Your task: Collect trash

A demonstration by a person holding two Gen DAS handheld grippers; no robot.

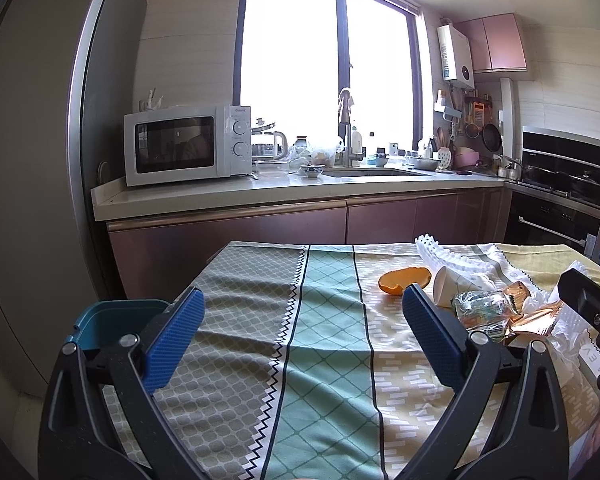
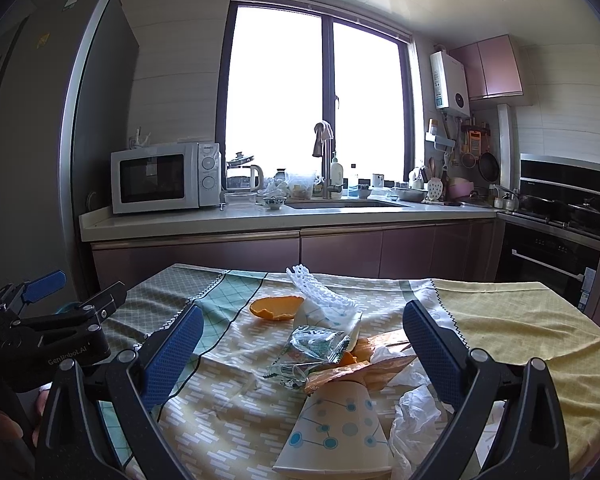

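Trash lies on the patterned tablecloth: an orange peel, a white foam fruit net, a green clear wrapper, a gold-brown wrapper, a dotted paper cup lying on its side, and crumpled white plastic. My right gripper is open above the pile, its jaws on either side of the wrappers. My left gripper is open and empty over bare cloth, left of the peel, a cup and the wrappers. A teal bin sits at the table's left edge.
Beyond the table runs a kitchen counter with a microwave, kettle and sink. An oven and stove stand at the right. A tall fridge stands at the left. The left gripper also shows in the right wrist view.
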